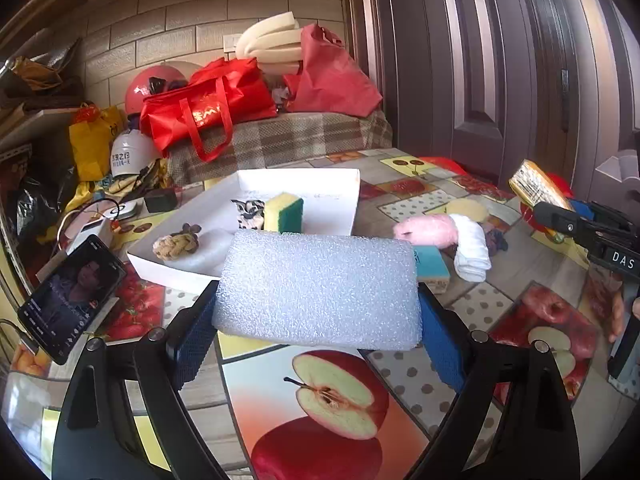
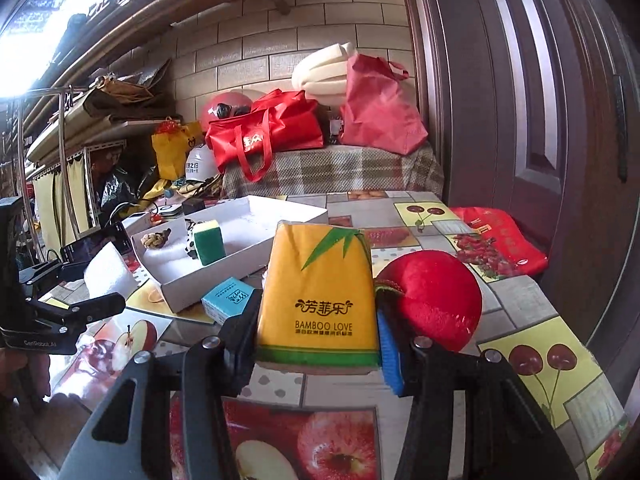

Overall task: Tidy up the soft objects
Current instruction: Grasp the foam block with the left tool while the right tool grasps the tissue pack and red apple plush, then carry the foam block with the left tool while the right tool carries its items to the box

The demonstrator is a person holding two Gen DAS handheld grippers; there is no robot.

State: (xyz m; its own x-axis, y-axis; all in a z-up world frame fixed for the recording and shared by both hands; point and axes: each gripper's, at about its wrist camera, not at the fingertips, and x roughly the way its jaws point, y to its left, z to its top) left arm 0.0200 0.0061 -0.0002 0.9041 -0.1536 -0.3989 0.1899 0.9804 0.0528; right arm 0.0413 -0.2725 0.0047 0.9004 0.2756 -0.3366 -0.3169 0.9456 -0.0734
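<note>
Between your right gripper's [image 2: 316,344] clenched pads sat a yellow tissue pack [image 2: 318,296] reading "BAMBOO LOVE". Your left gripper [image 1: 316,320] clamped a white foam block [image 1: 316,288], with the white tray [image 1: 340,196] at twelve o'clock beyond it. Both hovered over a fruit-print tablecloth [image 1: 400,392] near a brick wall [image 2: 248,44].

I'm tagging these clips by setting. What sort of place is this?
Probably a lived-in home entryway or storage corner: a fruit-print tablecloth covers the table, a dark panelled door stands alongside, and helmets and red bags pile up against a tiled wall.
</note>
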